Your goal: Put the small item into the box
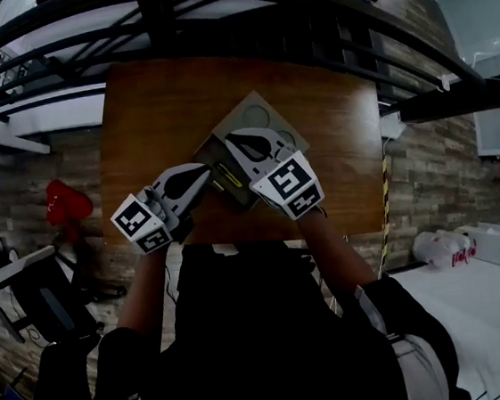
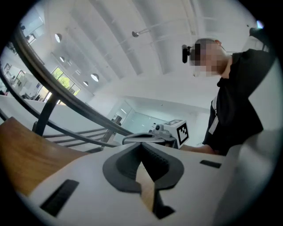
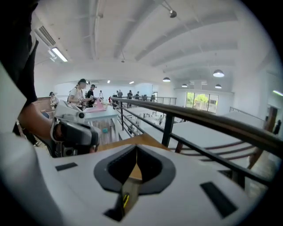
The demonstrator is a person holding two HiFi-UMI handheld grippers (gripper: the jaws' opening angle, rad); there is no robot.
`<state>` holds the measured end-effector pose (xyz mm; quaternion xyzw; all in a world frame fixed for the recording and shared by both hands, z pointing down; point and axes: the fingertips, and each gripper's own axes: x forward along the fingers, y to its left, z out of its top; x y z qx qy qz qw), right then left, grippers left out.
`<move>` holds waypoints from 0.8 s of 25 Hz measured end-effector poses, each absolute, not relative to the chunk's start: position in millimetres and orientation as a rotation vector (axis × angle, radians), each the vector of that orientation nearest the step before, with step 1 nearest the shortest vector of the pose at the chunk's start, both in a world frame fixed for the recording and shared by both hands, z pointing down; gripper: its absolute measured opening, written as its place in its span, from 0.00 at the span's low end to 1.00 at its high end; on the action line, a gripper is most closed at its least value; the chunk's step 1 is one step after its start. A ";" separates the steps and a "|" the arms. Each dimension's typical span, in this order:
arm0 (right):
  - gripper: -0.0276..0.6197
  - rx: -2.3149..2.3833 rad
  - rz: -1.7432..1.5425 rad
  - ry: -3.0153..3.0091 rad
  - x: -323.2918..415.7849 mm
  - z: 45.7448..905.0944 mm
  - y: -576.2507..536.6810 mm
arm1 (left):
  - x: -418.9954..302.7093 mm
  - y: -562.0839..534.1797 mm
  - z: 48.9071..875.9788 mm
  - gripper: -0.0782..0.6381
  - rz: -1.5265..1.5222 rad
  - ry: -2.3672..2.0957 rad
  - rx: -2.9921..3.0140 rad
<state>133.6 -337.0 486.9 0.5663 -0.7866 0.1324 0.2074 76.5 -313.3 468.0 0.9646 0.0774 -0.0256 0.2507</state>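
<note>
A flat grey-brown cardboard box [image 1: 257, 116] with round cut-outs lies near the middle of the wooden table [image 1: 150, 107]. A dark panel with a yellow stripe [image 1: 223, 181] stands at its near side. My left gripper [image 1: 201, 177] reaches that panel's left edge. In the left gripper view its jaws [image 2: 148, 187] are shut on a thin tan cardboard edge [image 2: 146, 183]. My right gripper [image 1: 236, 140] lies over the box, shut on a grey strip with a yellow mark [image 3: 127, 197]. I cannot single out a separate small item.
A black railing [image 1: 210, 11] runs past the table's far edge, with a drop beyond it. The table's near edge [image 1: 237, 239] is close to my body. A red object [image 1: 64, 205] sits on the floor at the left, and white bags [image 1: 470, 246] lie at the right.
</note>
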 end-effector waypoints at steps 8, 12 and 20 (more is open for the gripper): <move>0.06 1.665 0.137 -2.391 162.1 374.5 -295.6 | 103.4 -270.4 377.2 0.13 -0.180 0.222 2.784; 0.06 1.679 0.047 -2.578 174.5 338.3 -265.3 | 105.7 -250.9 349.4 0.13 -0.194 0.174 2.891; 0.06 1.625 -0.030 -2.738 187.2 323.0 -213.0 | 84.0 -221.9 326.0 0.13 -0.183 -0.022 2.995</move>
